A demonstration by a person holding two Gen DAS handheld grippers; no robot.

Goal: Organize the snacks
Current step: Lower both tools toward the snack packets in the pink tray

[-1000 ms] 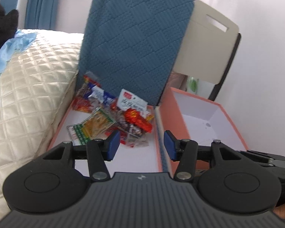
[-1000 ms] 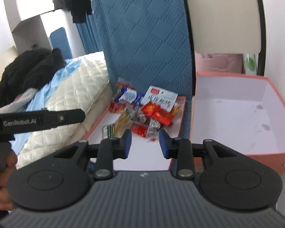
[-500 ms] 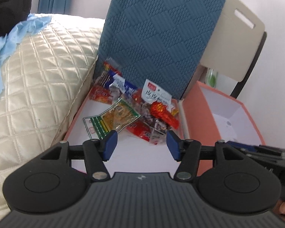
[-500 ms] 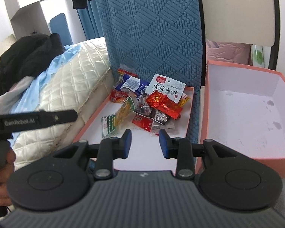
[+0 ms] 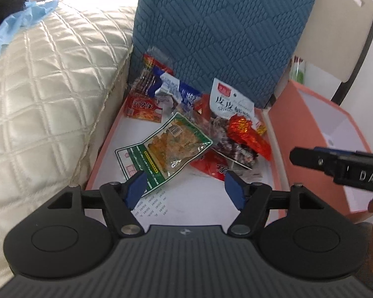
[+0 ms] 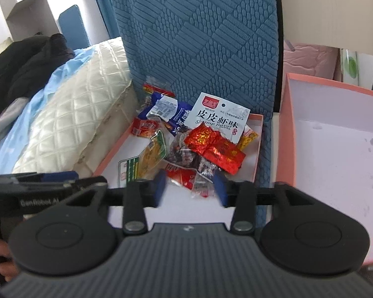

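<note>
Several snack packets lie heaped in a shallow pink lid [image 5: 104,146] [image 6: 112,154]: a green packet [image 5: 166,149] [image 6: 153,155], a shiny red foil packet [image 5: 248,134] [image 6: 213,146], a white shrimp-flavour bag [image 5: 230,101] [image 6: 220,116], a blue packet [image 5: 176,92] [image 6: 169,109]. My left gripper [image 5: 185,191] is open and empty, just short of the green packet. My right gripper [image 6: 190,190] is open and empty, over the near edge of the heap. An empty pink box [image 5: 318,129] [image 6: 335,154] stands to the right.
A blue quilted cushion [image 5: 223,29] [image 6: 199,37] stands upright behind the lid. A cream quilted bed [image 5: 42,99] [image 6: 69,119] borders the lid on the left. A chair back [image 5: 335,24] is behind the box. Each view shows the other gripper at its edge.
Both grippers have moved forward and down toward the snack heap. Both have opened wider.
</note>
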